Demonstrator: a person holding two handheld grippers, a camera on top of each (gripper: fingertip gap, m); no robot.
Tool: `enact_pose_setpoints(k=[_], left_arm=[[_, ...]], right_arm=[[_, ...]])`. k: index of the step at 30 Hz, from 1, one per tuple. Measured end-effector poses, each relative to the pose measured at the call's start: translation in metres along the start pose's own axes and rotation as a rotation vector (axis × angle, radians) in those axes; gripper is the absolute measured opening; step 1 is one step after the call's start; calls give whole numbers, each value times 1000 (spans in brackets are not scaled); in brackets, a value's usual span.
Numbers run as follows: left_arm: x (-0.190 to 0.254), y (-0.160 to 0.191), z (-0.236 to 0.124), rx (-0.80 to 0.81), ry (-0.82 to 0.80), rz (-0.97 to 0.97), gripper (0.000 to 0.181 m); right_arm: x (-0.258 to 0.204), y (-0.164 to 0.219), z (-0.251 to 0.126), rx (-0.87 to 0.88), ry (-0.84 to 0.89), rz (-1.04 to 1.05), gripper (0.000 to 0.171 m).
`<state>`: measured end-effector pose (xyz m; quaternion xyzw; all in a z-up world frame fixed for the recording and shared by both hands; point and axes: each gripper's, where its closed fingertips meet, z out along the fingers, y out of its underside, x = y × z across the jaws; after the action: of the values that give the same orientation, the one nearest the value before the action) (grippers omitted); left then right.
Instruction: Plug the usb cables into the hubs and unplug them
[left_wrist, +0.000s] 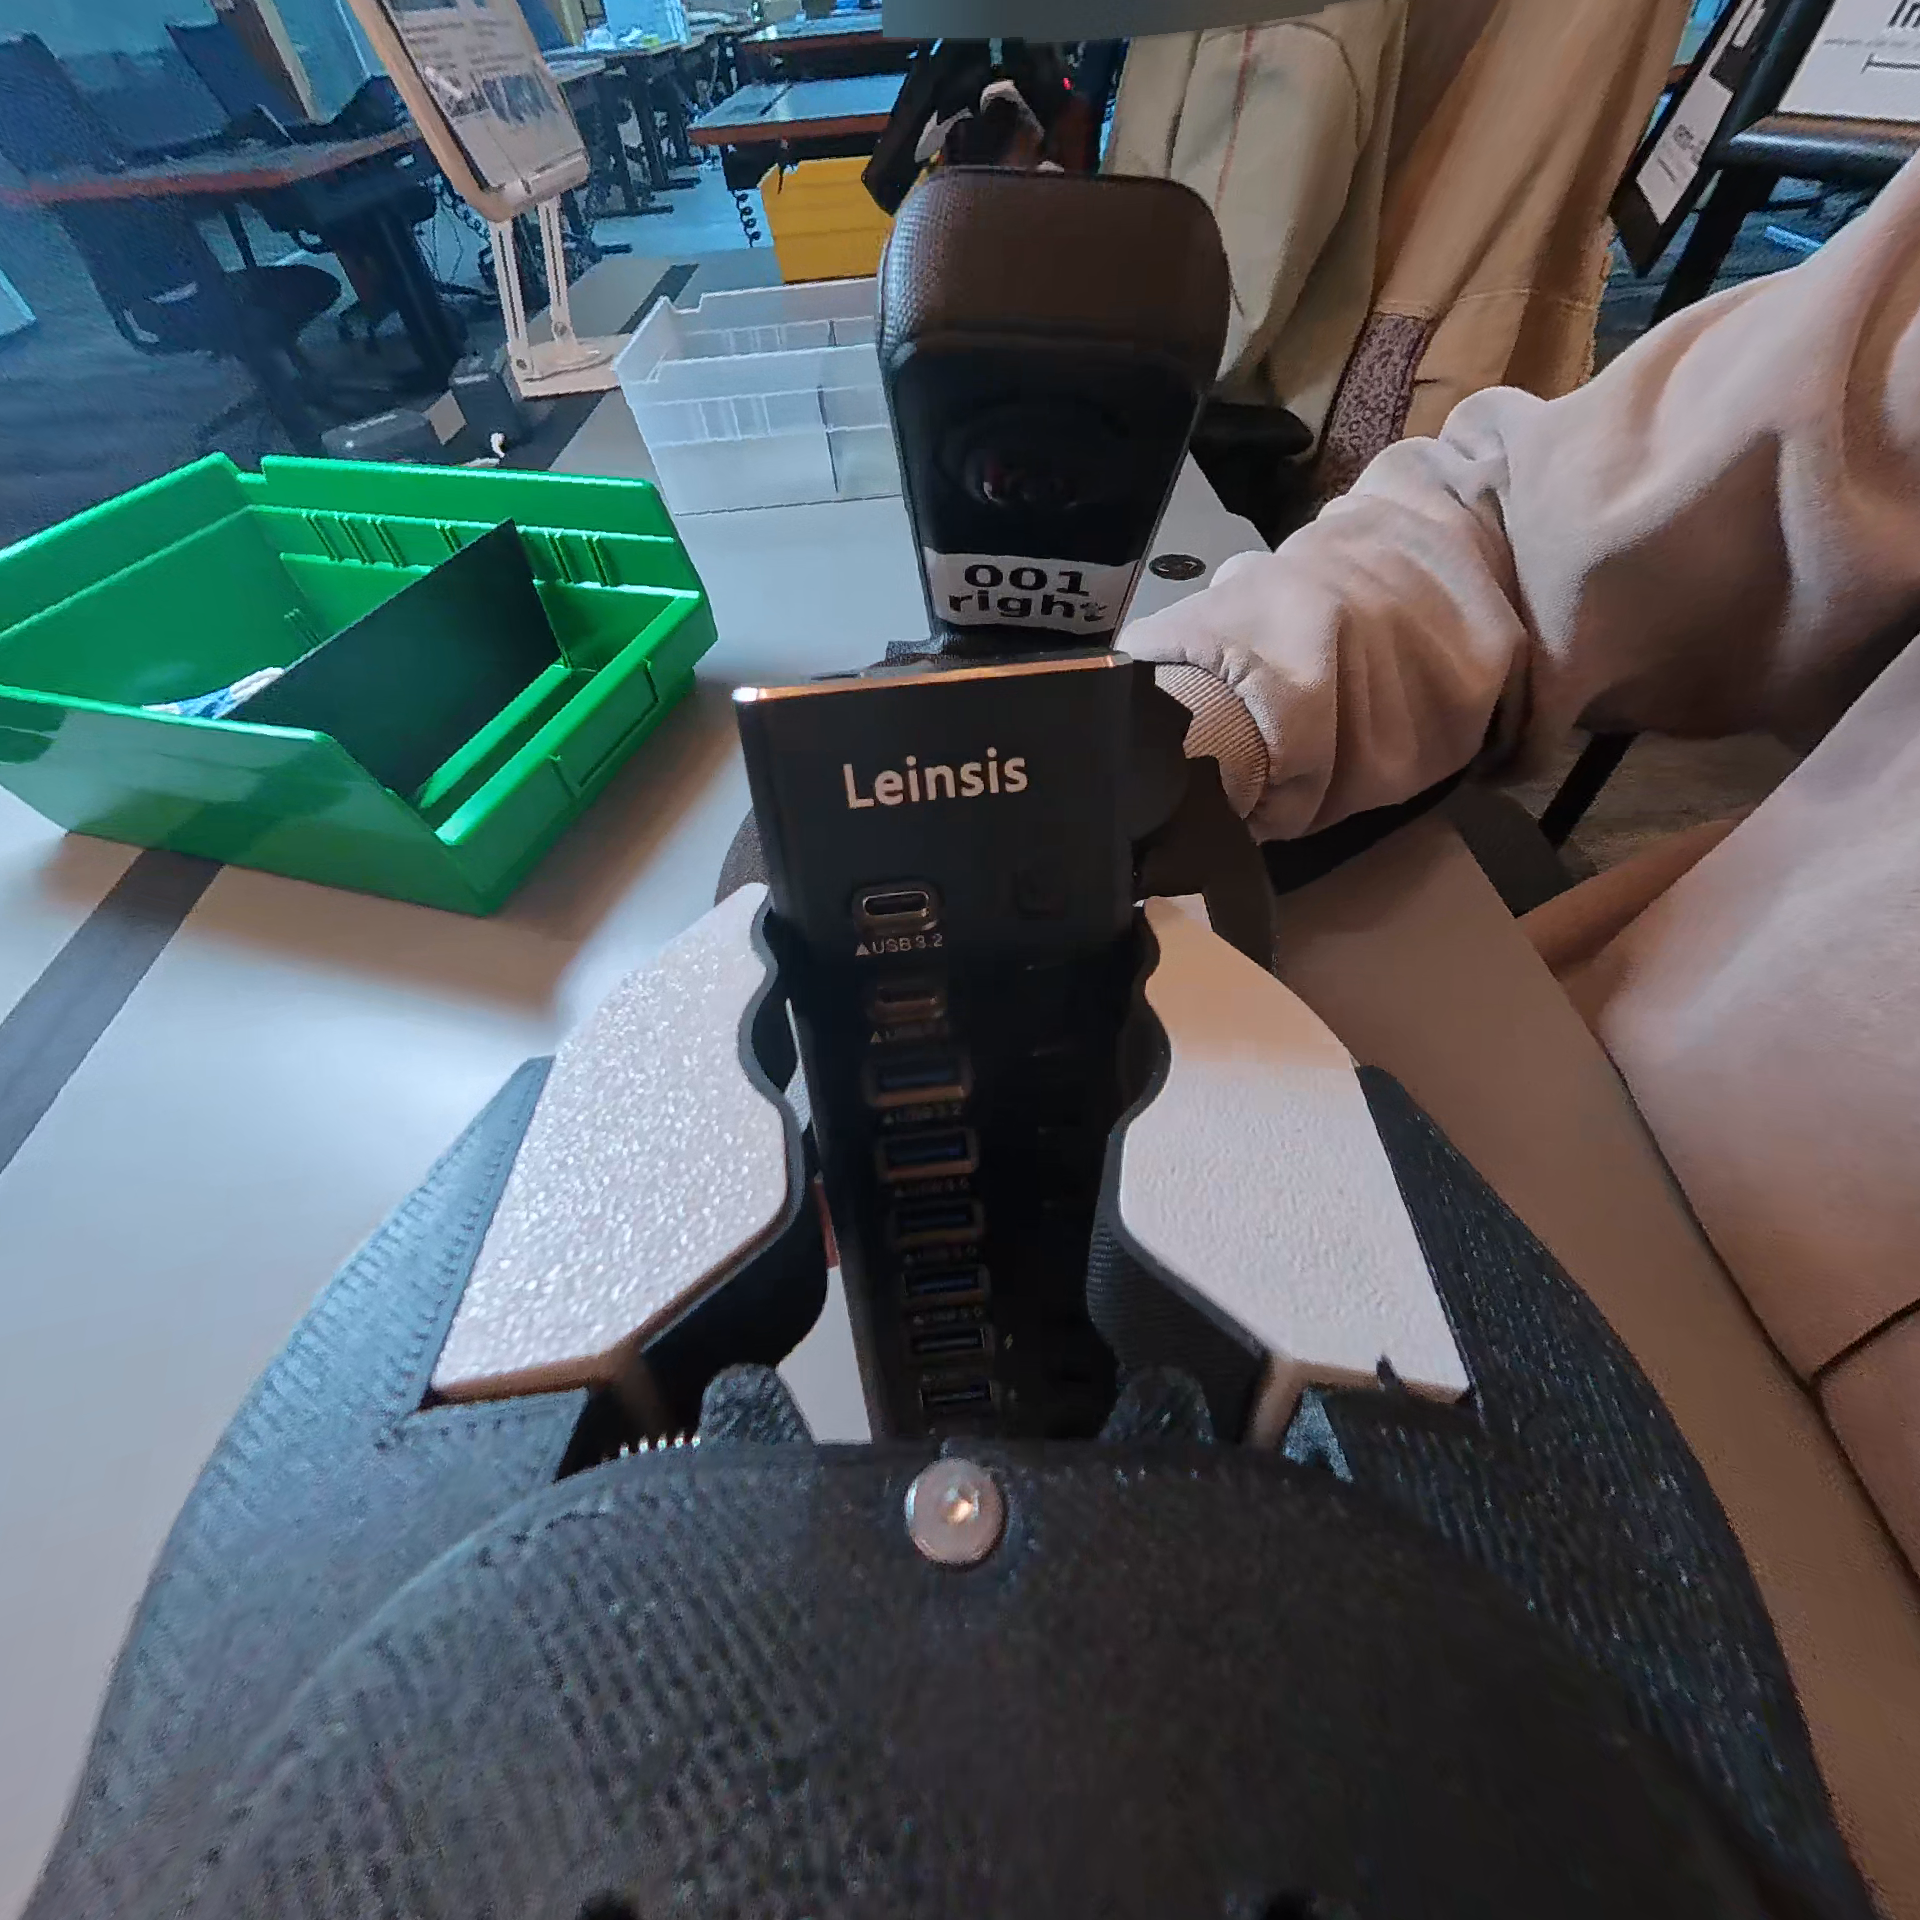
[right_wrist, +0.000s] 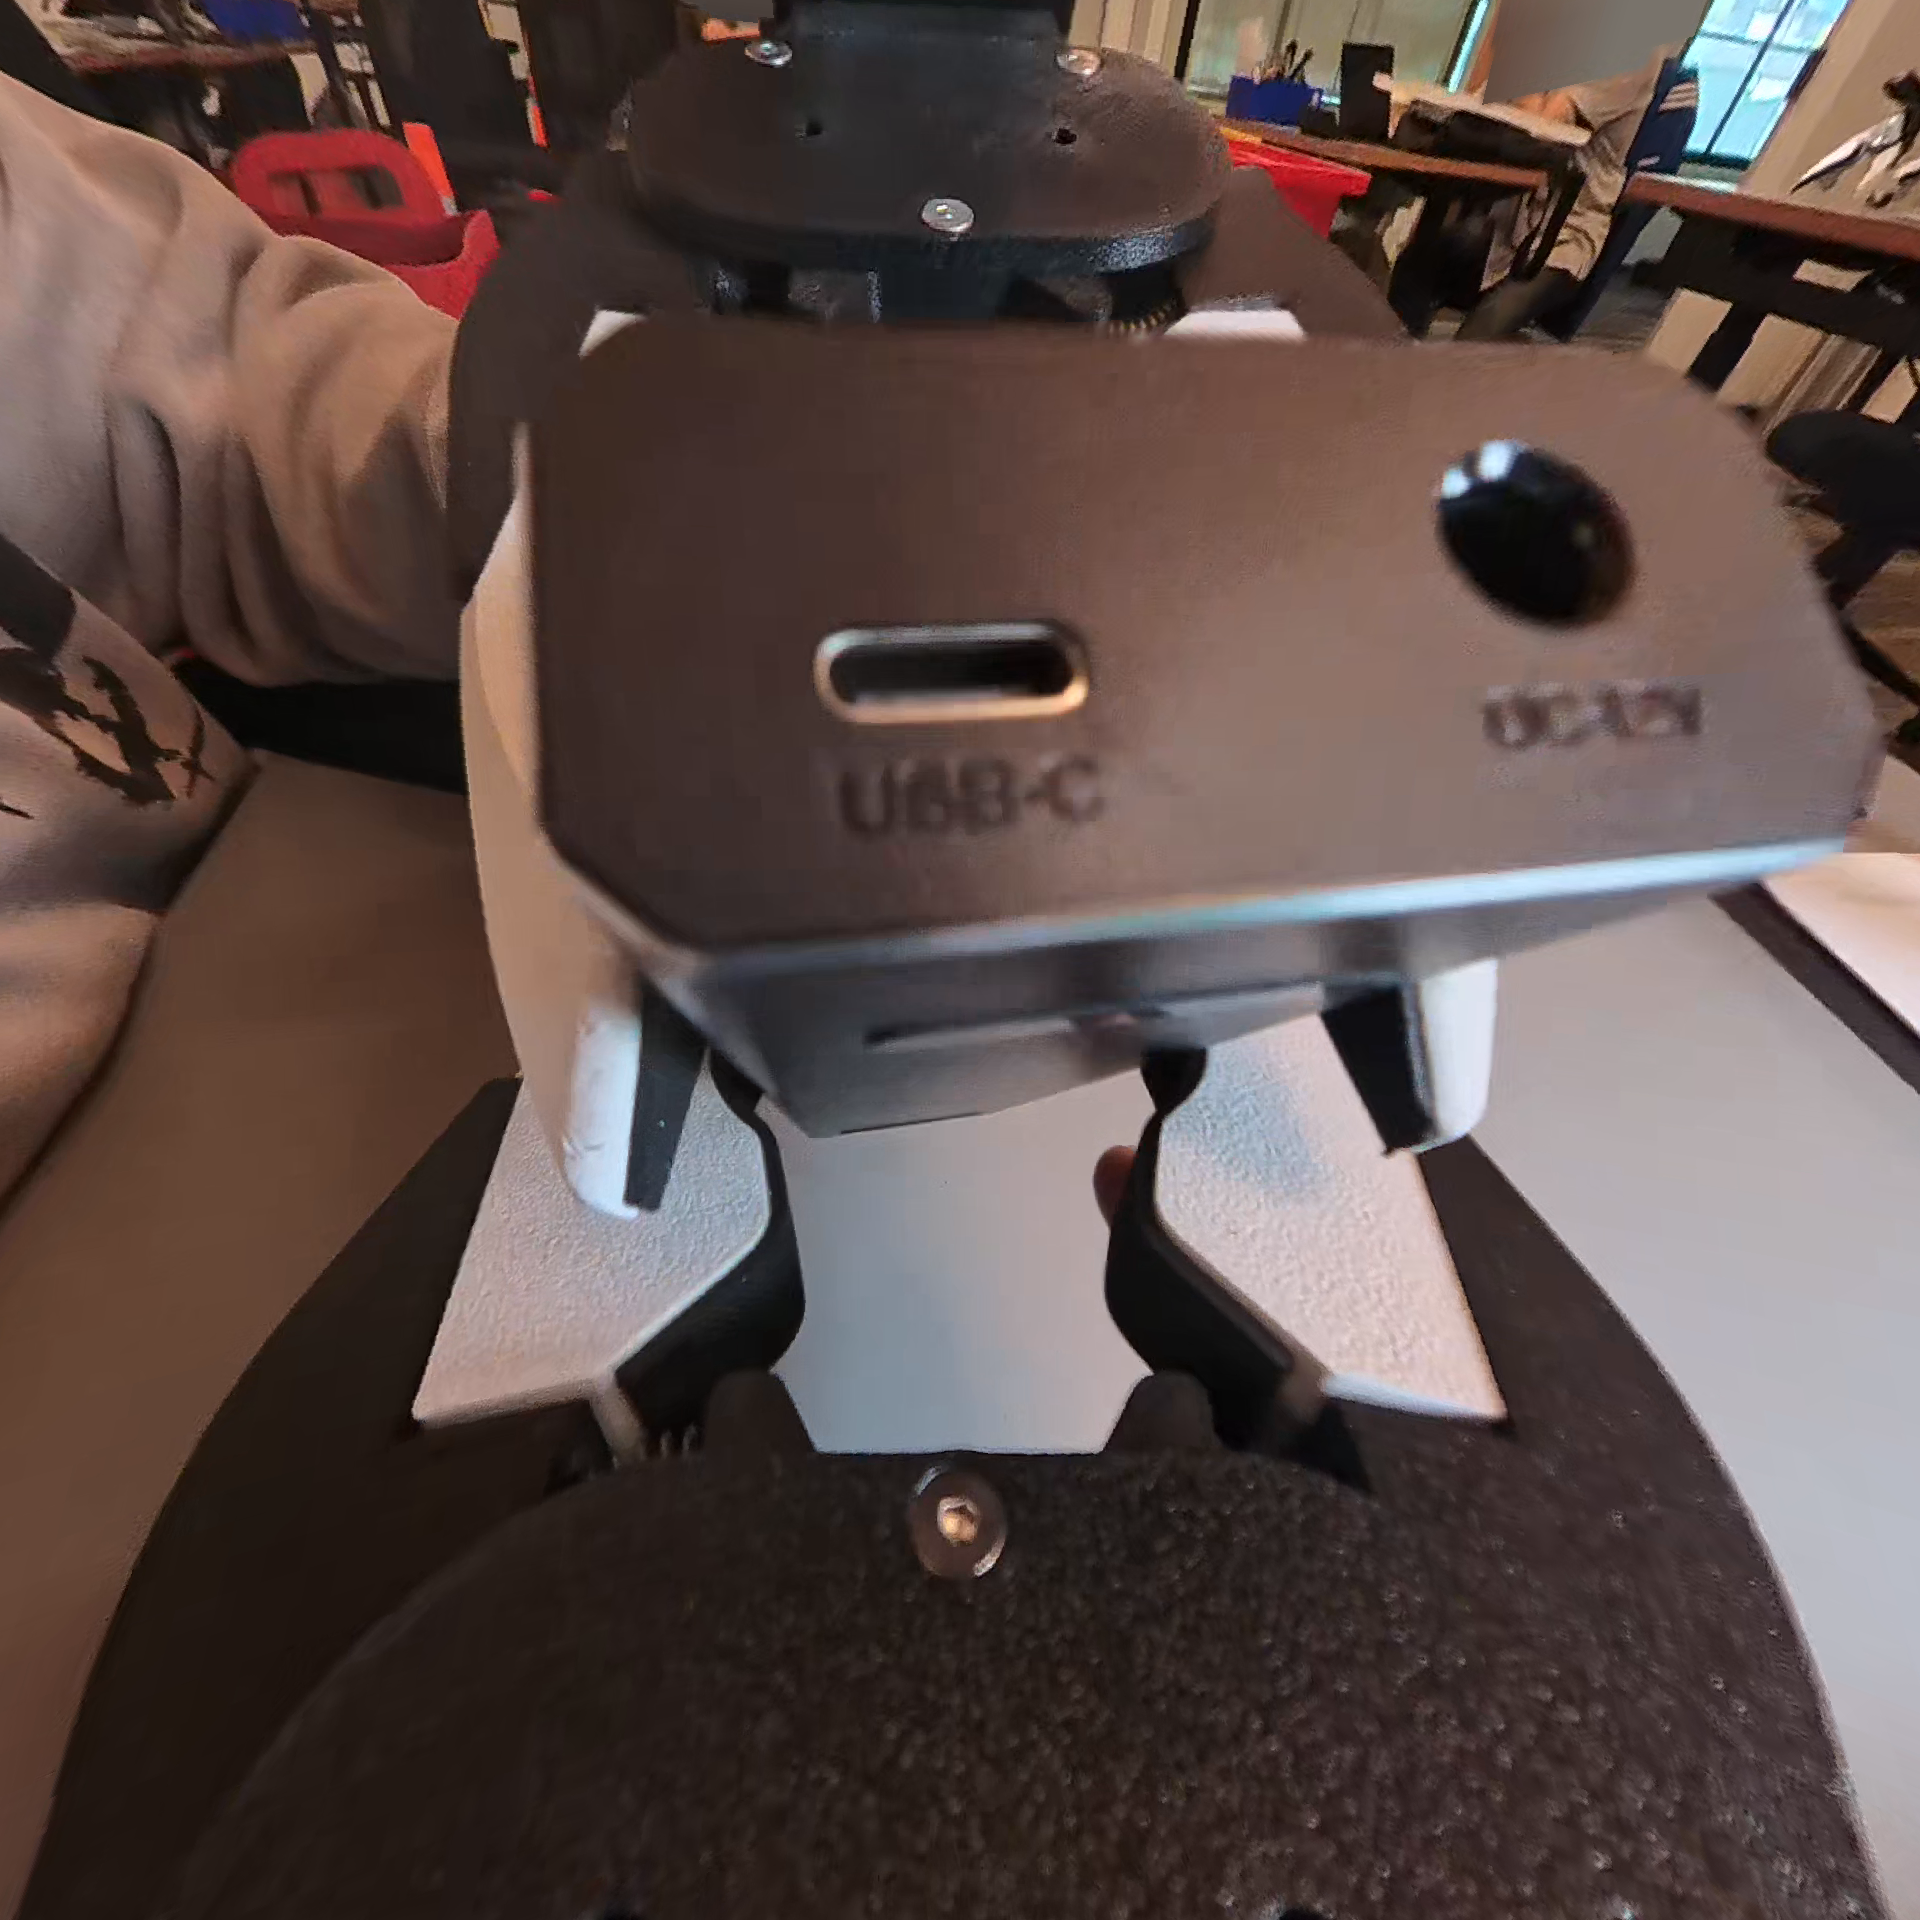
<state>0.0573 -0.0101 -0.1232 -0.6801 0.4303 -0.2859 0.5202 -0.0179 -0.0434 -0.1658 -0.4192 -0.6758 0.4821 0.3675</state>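
both tongs (left_wrist: 956, 1049) (right_wrist: 951, 1132) around hub (left_wrist: 940, 831)

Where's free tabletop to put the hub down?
Bare table lies in front of the green bin, left of the hub held in the left gripper. More runs between the bin and the clear tray. It is crowded around the hub's far end, by the right gripper and a sleeve.
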Motion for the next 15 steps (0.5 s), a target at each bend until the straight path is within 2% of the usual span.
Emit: enact_pose_setpoints(k=[11,15], left_arm=[[-6,-6,-4,3,-81,63,62],[-4,-2,-1,-23,-113,157,62]], right_arm=[[11,-2,-4,3,77,-7,71],[11,4,-2,-54,99,-68,72]])
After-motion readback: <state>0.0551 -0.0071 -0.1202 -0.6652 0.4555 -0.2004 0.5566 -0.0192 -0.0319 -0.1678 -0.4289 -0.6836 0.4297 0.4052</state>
